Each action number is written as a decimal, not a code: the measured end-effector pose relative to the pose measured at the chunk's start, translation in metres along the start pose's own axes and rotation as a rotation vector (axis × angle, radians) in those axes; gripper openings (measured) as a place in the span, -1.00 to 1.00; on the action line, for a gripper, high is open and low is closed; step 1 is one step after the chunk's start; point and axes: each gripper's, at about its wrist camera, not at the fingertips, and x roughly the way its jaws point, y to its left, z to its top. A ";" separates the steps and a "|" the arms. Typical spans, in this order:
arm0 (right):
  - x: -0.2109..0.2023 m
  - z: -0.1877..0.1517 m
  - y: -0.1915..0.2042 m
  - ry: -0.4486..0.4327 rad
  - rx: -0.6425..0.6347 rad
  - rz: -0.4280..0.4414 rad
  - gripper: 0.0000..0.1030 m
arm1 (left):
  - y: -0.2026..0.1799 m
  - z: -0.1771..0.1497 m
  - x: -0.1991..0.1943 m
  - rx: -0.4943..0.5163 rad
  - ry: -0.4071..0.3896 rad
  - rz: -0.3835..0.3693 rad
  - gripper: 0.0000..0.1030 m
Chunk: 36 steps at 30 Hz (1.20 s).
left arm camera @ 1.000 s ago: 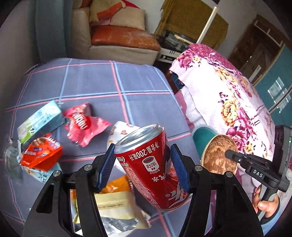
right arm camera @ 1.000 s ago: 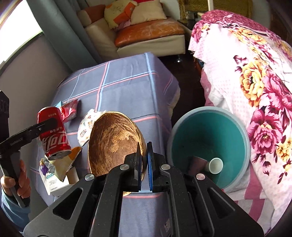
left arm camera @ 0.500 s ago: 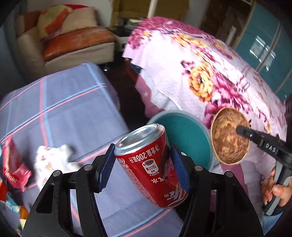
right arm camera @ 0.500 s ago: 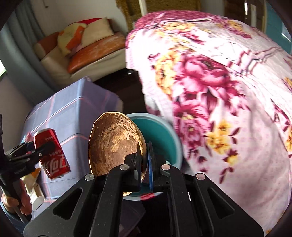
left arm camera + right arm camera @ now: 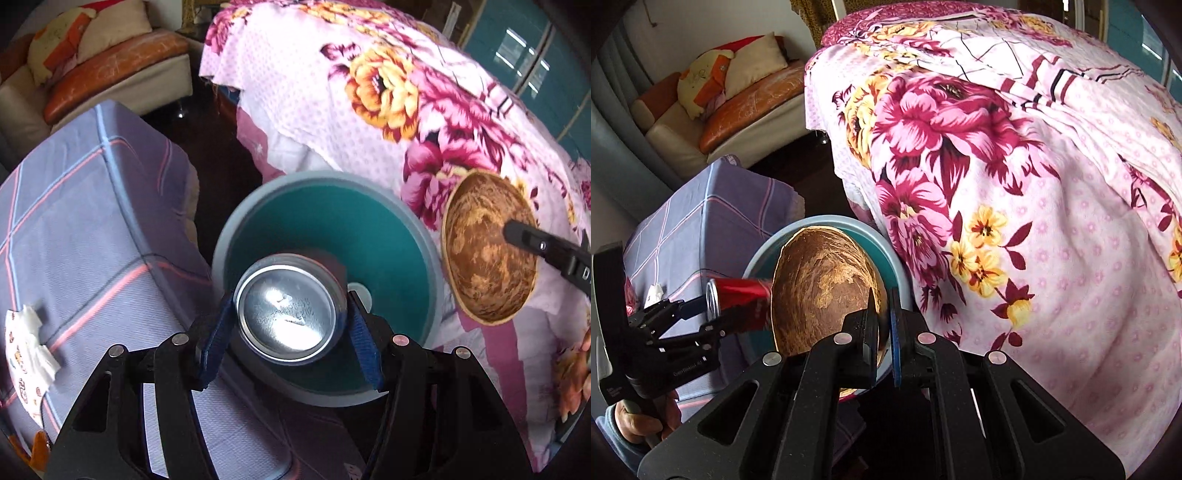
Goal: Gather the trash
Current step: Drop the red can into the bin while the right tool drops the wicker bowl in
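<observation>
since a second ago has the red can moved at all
Yes. In the left wrist view the red can, clamped in the left gripper, has gone from above the checked table to over the teal bin.

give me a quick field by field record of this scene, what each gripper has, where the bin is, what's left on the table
left gripper: shut on the red can, its silver end toward the camera, held over the bin
right gripper: shut on the rim of the brown bowl
bin: teal inside, grey rim, on the floor between table and bed
inside bin: a white cup, partly hidden by the can
table: grey-blue checked cloth, a crumpled white wrapper near its left edge
bed: pink floral cover, beside the bin
</observation>
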 end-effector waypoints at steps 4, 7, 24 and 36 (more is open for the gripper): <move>0.005 -0.001 -0.002 0.012 0.005 -0.001 -0.89 | -0.003 -0.007 0.006 0.012 0.026 0.006 0.22; 0.009 -0.002 0.000 0.021 -0.002 -0.003 -0.89 | -0.001 -0.012 0.005 0.009 0.036 0.007 0.25; 0.045 -0.015 0.014 0.126 -0.044 -0.050 -0.60 | 0.031 -0.023 -0.056 -0.099 -0.053 -0.043 0.69; 0.020 -0.009 0.033 0.079 -0.057 -0.038 -0.27 | 0.050 -0.038 -0.086 -0.151 -0.092 -0.071 0.69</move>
